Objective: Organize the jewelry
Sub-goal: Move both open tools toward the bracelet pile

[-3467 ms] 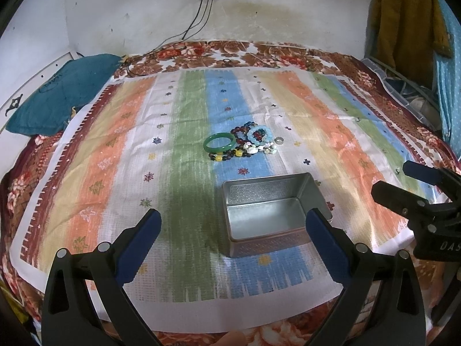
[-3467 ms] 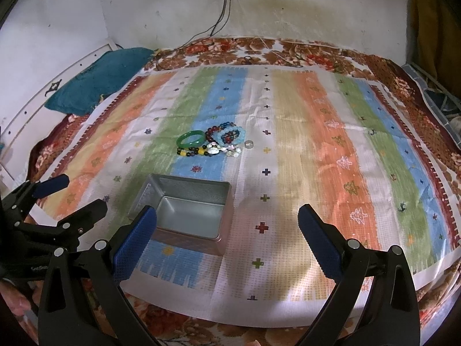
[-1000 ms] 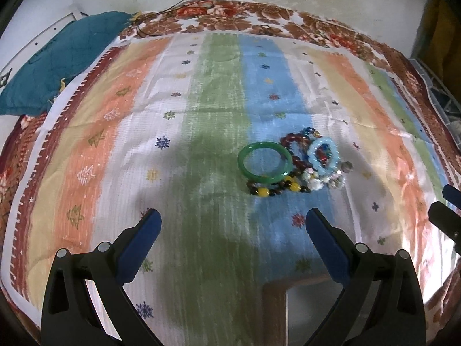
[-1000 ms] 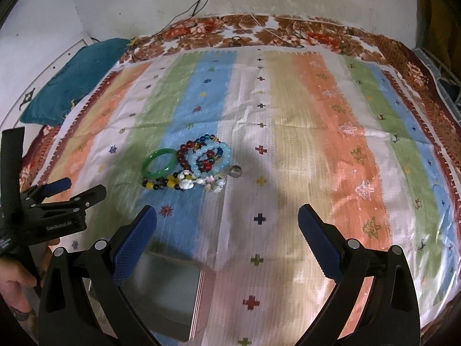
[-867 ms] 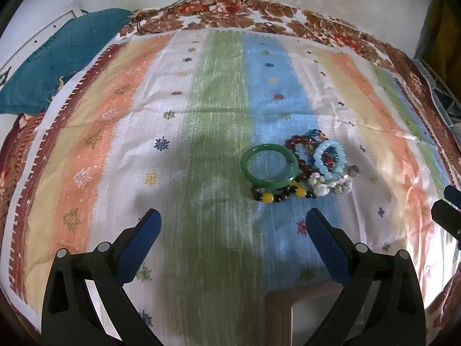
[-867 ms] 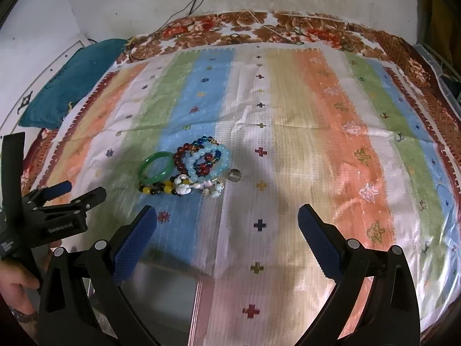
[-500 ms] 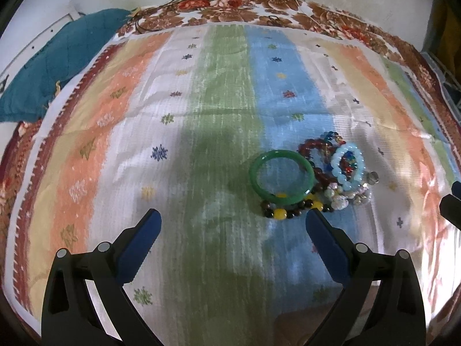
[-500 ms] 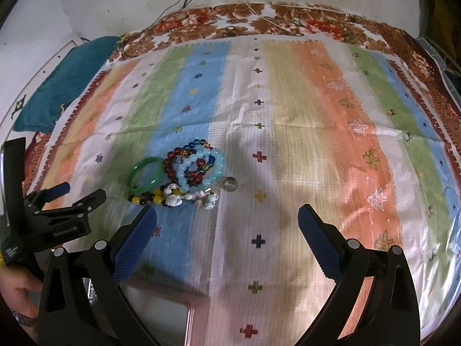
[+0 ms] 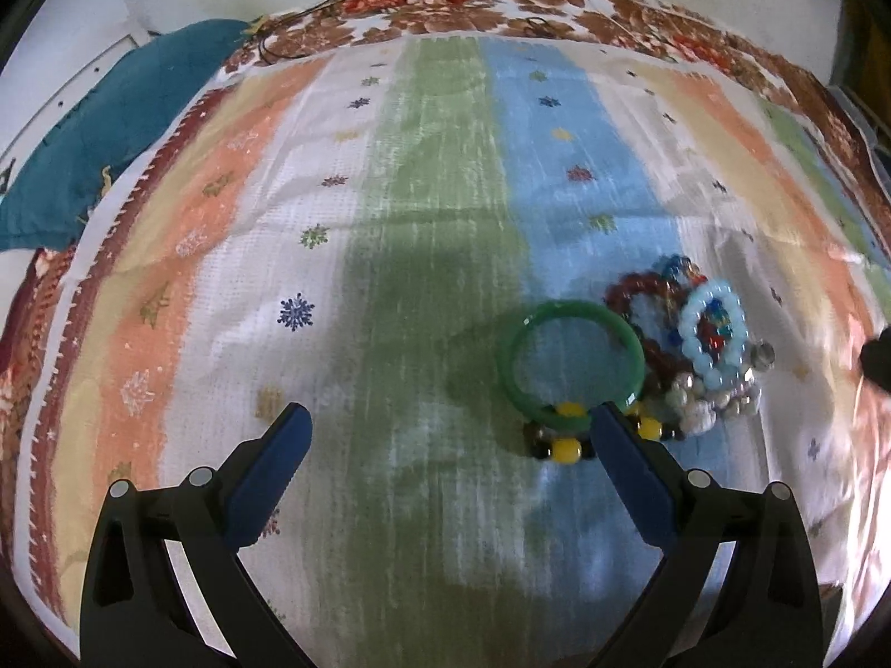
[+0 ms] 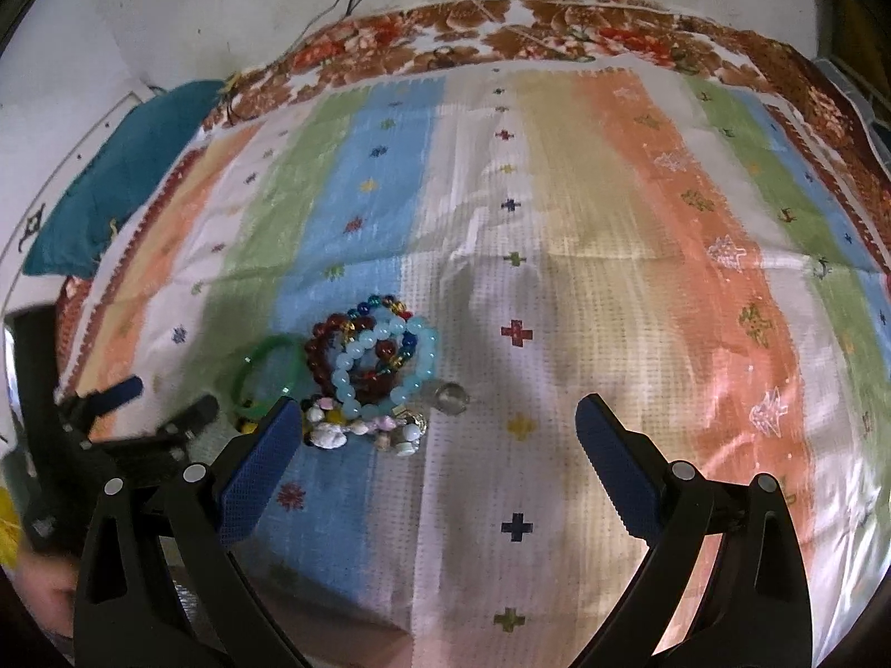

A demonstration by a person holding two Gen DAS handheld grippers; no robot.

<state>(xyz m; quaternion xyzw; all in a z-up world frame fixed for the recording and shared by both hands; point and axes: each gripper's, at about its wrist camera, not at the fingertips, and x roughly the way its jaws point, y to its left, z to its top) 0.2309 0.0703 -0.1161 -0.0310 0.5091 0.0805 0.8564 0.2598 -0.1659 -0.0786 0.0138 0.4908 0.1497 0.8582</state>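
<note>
A heap of jewelry lies on the striped cloth (image 9: 434, 178): a green bangle (image 9: 571, 359), a light blue bead bracelet (image 9: 710, 334), dark red beads (image 9: 635, 289), a yellow-and-black bead string (image 9: 568, 448) and a small silver ring (image 9: 763, 355). My left gripper (image 9: 451, 431) is open, its right finger at the bangle's near edge. My right gripper (image 10: 431, 426) is open just in front of the heap; the blue bracelet (image 10: 384, 367), the bangle (image 10: 262, 373) and the ring (image 10: 452, 396) show there. The left gripper also shows in the right wrist view (image 10: 161, 403).
A teal cushion (image 9: 94, 139) lies at the cloth's far left by the white wall. A brown floral bedsheet (image 10: 557, 28) borders the cloth. A sliver of the metal tin (image 10: 184, 601) shows at the bottom left of the right wrist view.
Both grippers have moved forward from the metal tin toward the jewelry heap. The tin has slid almost out of view. Both stay open.
</note>
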